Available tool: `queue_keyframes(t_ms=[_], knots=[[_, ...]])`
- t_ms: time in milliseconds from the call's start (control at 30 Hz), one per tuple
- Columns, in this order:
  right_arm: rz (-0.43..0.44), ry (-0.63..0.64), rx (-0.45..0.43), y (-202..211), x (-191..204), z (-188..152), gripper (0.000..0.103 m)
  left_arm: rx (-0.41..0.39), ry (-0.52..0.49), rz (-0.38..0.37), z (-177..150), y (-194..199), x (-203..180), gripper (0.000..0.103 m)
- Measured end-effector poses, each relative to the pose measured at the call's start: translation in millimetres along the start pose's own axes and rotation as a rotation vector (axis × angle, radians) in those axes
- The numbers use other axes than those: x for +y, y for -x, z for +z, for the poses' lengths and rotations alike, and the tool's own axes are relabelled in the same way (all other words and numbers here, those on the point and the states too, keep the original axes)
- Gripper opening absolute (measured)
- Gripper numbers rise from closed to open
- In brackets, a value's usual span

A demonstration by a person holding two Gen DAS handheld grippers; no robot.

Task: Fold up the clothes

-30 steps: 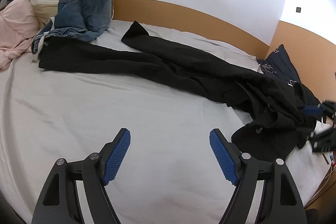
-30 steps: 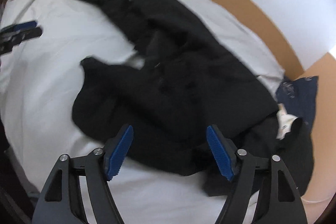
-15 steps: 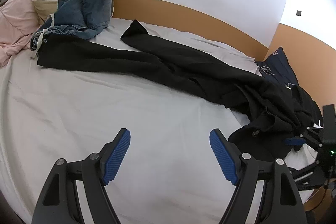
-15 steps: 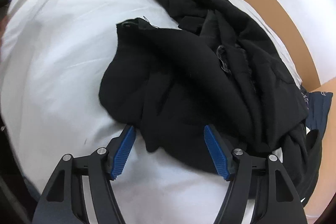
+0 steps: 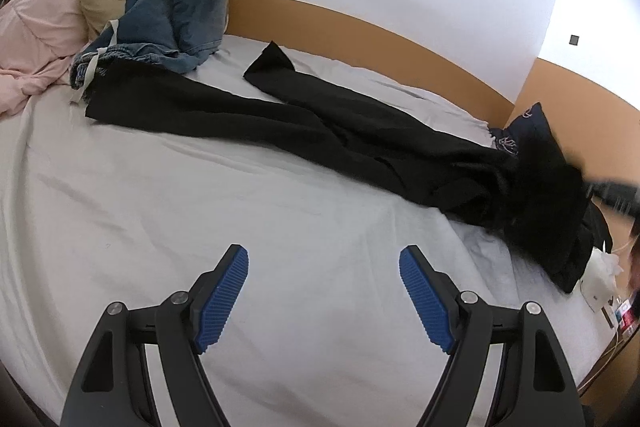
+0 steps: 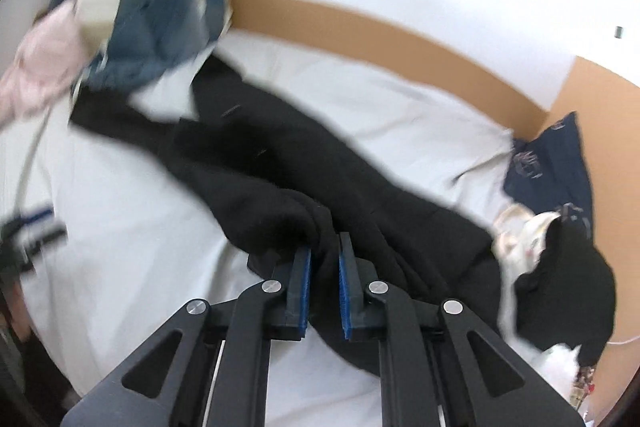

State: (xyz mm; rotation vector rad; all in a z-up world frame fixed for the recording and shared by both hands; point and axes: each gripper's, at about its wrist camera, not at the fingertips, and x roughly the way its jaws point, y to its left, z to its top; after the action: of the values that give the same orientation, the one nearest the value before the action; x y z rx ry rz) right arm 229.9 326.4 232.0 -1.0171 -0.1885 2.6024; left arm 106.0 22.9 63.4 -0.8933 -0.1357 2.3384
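Observation:
Black trousers [image 5: 320, 123] stretch across the white bed sheet [image 5: 200, 211] from far left to right, both legs pointing to the far left. My right gripper [image 6: 324, 259] is shut on a bunched fold of the black trousers [image 6: 288, 187] at their near end, lifting it off the sheet. It shows blurred at the right edge of the left wrist view as the right gripper [image 5: 612, 191]. My left gripper [image 5: 324, 267] hangs open over bare sheet, well short of the trousers, with nothing between its blue pads [image 5: 224, 295].
A heap of clothes sits at the bed's far left: blue jeans [image 5: 172, 23], a pink garment [image 5: 36, 47] and a beige-and-blue piece. A dark navy garment [image 6: 548, 159] and black and white items lie at the right edge. An orange headboard [image 5: 360, 35] runs behind the bed.
My right gripper went from open above the crumpled trousers to shut on their near end and pulled it up. The bunched waist end has drawn out to the right. The left gripper stayed open.

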Motion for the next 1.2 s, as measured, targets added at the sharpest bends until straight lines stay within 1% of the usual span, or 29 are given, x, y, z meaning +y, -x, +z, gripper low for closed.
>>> queue_keyframes(t_ms=[33,100,233,367,500,533,567,633,700,800,867,900,933,967,1000,1033,1200], knots=[[-0.018,-0.029,-0.030,12,-13,10,0.011,0.001,-0.015,-0.004,-1,0,-3,0.080],[-0.042,-0.083,-0.074,37,-30,18,0.011,0.002,-0.045,-0.012,-2,0,-10,0.080],[-0.036,-0.181,-0.139,75,-64,33,0.011,-0.006,-0.109,-0.032,-4,2,-27,0.080],[-0.058,-0.181,-0.191,84,-68,42,0.011,-0.011,-0.144,-0.059,-7,1,-40,0.080],[-0.058,-0.194,-0.256,107,-70,52,0.007,0.014,-0.131,-0.105,-8,-7,-48,0.080],[-0.055,-0.188,-0.258,109,-70,53,0.005,0.021,-0.127,-0.117,-9,-9,-50,0.080],[-0.069,-0.170,-0.266,112,-69,53,0.001,0.027,-0.124,-0.128,-9,-11,-52,0.080],[-0.092,-0.126,-0.276,117,-69,53,0.000,0.048,-0.108,-0.159,-9,-18,-57,0.080],[-0.075,-0.113,-0.234,107,-69,47,0.000,0.075,-0.096,-0.182,-10,-30,-67,0.080],[-0.052,-0.064,-0.155,88,-63,25,0.001,0.090,-0.096,-0.171,-11,-43,-76,0.080],[-0.022,-0.020,-0.105,74,-57,6,0.003,0.101,-0.076,-0.163,-12,-50,-78,0.080],[-0.011,-0.001,-0.075,65,-53,-5,0.009,0.107,-0.064,-0.163,-11,-52,-78,0.080],[0.000,0.019,-0.044,57,-49,-17,0.023,0.107,-0.050,-0.162,-11,-52,-76,0.080],[0.007,0.036,-0.024,51,-45,-26,0.032,0.106,-0.038,-0.160,-11,-53,-74,0.080],[0.018,0.055,-0.008,45,-41,-35,0.045,0.106,-0.030,-0.156,-11,-53,-73,0.080],[0.036,0.086,0.021,36,-33,-48,0.047,0.108,-0.018,-0.153,-11,-54,-71,0.080],[0.077,0.202,0.113,14,-3,-79,0.047,0.135,0.053,-0.153,-11,-61,-58,0.080]])
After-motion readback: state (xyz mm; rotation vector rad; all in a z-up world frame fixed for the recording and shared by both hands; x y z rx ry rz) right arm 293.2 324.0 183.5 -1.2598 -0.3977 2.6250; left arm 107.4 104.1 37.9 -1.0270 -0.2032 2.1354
